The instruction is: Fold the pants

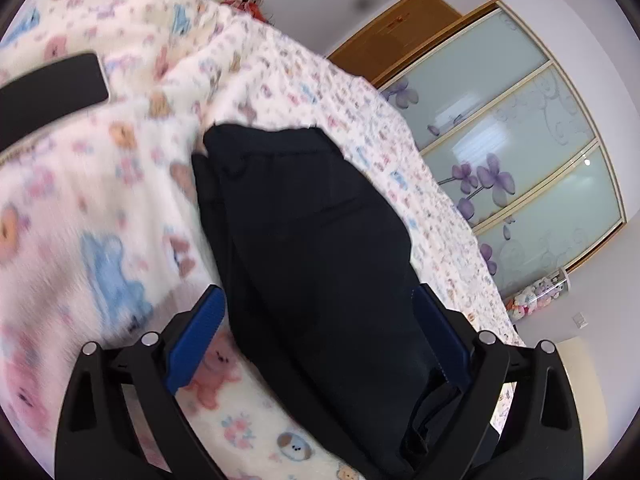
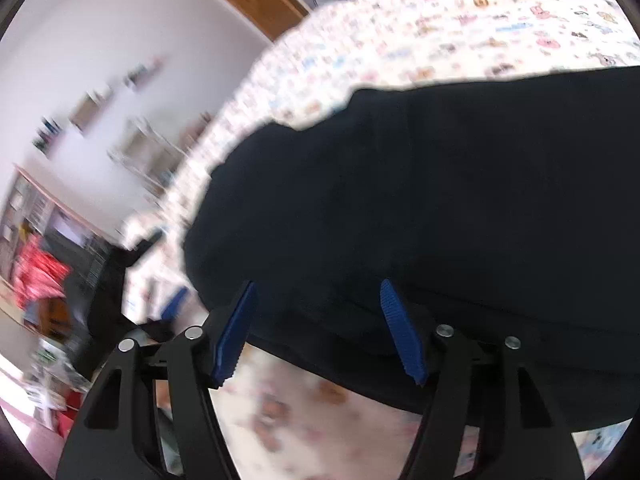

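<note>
Dark navy pants (image 1: 304,240) lie on a bed covered by a white blanket with a cartoon animal print (image 1: 100,200). In the left wrist view the pants stretch away from the camera, waistband at the far end. My left gripper (image 1: 320,312) is open, its blue pads on either side of the near end of the pants. In the right wrist view the pants (image 2: 440,200) fill the middle and right. My right gripper (image 2: 316,304) is open, its blue pads straddling the near edge of the fabric. The other gripper (image 2: 120,280) shows blurred at the left.
A black phone (image 1: 52,88) lies on the blanket at far left. A wardrobe with frosted flower-print sliding doors (image 1: 520,140) stands beyond the bed, with a wooden door (image 1: 400,28) beside it. Shelves and red items (image 2: 40,272) stand by the wall.
</note>
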A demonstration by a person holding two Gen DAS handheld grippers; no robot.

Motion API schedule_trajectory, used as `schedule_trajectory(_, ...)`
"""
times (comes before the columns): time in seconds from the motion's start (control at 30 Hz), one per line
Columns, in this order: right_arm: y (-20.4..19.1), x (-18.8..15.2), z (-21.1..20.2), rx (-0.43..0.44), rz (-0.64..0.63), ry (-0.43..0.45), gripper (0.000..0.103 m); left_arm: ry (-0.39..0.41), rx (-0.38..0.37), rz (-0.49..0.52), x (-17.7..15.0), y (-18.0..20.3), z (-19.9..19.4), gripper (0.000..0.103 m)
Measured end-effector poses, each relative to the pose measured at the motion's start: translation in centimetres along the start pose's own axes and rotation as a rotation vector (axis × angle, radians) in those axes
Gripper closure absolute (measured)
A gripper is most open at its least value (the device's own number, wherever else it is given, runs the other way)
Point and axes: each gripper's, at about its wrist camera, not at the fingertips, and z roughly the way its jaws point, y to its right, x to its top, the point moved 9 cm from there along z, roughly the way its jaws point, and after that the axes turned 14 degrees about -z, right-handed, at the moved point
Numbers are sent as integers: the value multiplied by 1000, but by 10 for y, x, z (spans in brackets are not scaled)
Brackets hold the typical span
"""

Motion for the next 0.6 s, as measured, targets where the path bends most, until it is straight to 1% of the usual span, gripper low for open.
schedule_trajectory(0.03,-1,3,-1,9,1,22,35,3,-8,4,2,1,-2,8)
schedule_trajectory(0.07,1,3,4,22,18,23,33,3,-19,12,4,4,-5,8)
schedule_trajectory(0.13,8,-10,25,49,91,-64,32,-10,-34,32,6,7,-9,7)
schedule_trajectory(0.17,8,-11,32,60,84,-65,33,-21,-39,42,6,8,-10,7)
schedule_trajectory(0.23,4,-9,27,71,80,-73,33,-52,-51,54,6,9,-11,7)
schedule_trajectory(0.3,2,-9,15,80,80,-64,32,-101,-65,53,5,7,-9,7)
schedule_trajectory(0.33,0,-8,6,63,46,-47,31,-118,-66,49,4,5,-7,7)
schedule_trajectory(0.37,0,-9,-1,41,17,-38,24,-154,-70,33,3,1,-4,7)
schedule_trajectory(0.4,0,-10,-10,8,-27,-26,20,-174,-73,17,1,-2,-2,7)
schedule_trajectory(0.47,-3,-16,-28,-19,-89,-9,20,-227,-94,-36,-2,-7,2,7)
schedule_trajectory(0.5,-2,-19,-33,-27,-108,-10,20,-241,-106,-56,-3,-9,3,7)
schedule_trajectory(0.6,6,-28,-45,-34,-116,-14,20,-264,-113,-74,-7,-11,6,7)
